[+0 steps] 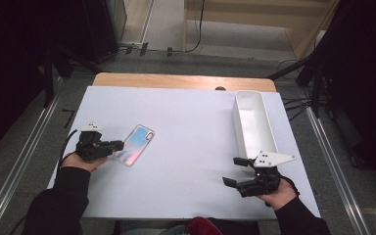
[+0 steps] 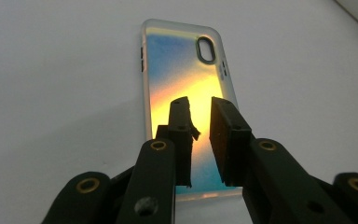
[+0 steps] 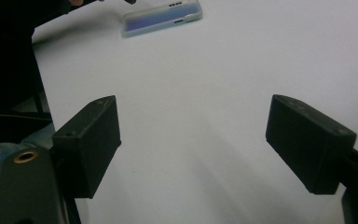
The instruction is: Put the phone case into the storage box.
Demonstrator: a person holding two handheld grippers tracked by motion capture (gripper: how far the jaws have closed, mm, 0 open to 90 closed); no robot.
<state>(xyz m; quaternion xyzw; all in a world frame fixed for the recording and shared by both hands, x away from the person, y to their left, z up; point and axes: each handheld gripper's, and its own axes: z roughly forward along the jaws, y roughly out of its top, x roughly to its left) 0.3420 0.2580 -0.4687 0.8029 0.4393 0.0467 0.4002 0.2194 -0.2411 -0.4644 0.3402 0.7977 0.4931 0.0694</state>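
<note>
Phone case [image 1: 134, 145] lies flat on the white table [image 1: 191, 161], left of centre, well apart from the long white bin [image 1: 253, 123] at the right side. In the left gripper view the case [image 2: 186, 93] shows a glossy blue-to-yellow back, clear rim, camera cutout at the far end.

Left gripper [image 1: 119, 145] sits at the near end of the case, jaws a narrow gap apart, nothing pinched between them; pads not pressing on the case. Right gripper [image 1: 235, 171] rests near the bin, jaws spread wide, empty.

Judgement on handling: case looks light, thin, somewhat flexible, with a slick back face. Flat on the table, it offers little to grab from above. Best hold is probably across one short end or over a long rim, one jaw slid under the edge. Squeezing the middle may bow it; glossy face may slip.
</note>
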